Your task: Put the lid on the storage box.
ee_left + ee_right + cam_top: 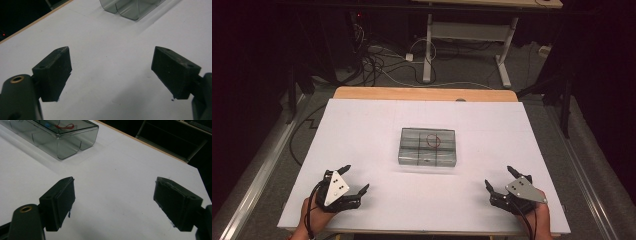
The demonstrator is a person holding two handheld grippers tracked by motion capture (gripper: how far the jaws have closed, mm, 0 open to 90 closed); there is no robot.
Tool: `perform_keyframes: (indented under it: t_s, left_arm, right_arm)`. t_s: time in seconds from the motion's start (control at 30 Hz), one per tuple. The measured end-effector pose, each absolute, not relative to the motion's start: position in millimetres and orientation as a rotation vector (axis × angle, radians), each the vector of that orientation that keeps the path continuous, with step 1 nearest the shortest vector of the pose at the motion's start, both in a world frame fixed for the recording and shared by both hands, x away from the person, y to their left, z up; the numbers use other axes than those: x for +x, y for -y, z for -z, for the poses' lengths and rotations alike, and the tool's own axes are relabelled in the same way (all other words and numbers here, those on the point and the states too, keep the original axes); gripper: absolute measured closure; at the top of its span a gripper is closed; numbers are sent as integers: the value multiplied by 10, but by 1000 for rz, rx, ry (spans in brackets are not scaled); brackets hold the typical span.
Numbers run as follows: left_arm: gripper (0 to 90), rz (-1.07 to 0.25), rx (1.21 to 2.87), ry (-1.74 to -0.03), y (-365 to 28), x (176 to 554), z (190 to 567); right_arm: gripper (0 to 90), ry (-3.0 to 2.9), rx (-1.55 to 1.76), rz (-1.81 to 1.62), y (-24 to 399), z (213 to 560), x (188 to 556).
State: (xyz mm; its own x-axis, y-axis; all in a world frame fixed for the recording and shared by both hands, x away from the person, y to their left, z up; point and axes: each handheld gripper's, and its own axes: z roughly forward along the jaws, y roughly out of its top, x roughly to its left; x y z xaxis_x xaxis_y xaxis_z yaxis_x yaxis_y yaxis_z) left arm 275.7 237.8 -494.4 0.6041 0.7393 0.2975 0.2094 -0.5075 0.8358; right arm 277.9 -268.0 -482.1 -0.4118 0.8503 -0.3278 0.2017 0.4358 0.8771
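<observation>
A: From the high view we see the clear smoke-grey plastic box with divided compartments (428, 146) in the middle of the white table cover (362, 130), with a thin red loop (432, 141) in one of its upper compartments. Our left gripper (353, 178) and right gripper (499, 178) rest near the front edge, one on each side, both well apart from the box — we judge this as a ready position.

B: In the left gripper view the jaws stand wide apart with nothing between them; a corner of the box (130, 8) lies ahead, and bare cover is between.

A: In the right gripper view the jaws are also spread and hold nothing. The box (60, 137) is ahead to the left — its lid looks shut, so the red loop (65, 126) is under it.

B: Nothing else blocks the way. Behind the table we see only cables on the floor (382, 60) and another desk's white legs (428, 50).
</observation>
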Motion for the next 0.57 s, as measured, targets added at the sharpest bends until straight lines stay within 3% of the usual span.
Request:
perform_keyframes:
  t_s: [0.57]
  left_arm:
    - [161,-814,2042,-754,-2340,2786,4970]
  right_arm:
    - [160,-1829,938,-987,2729,4834,2808]
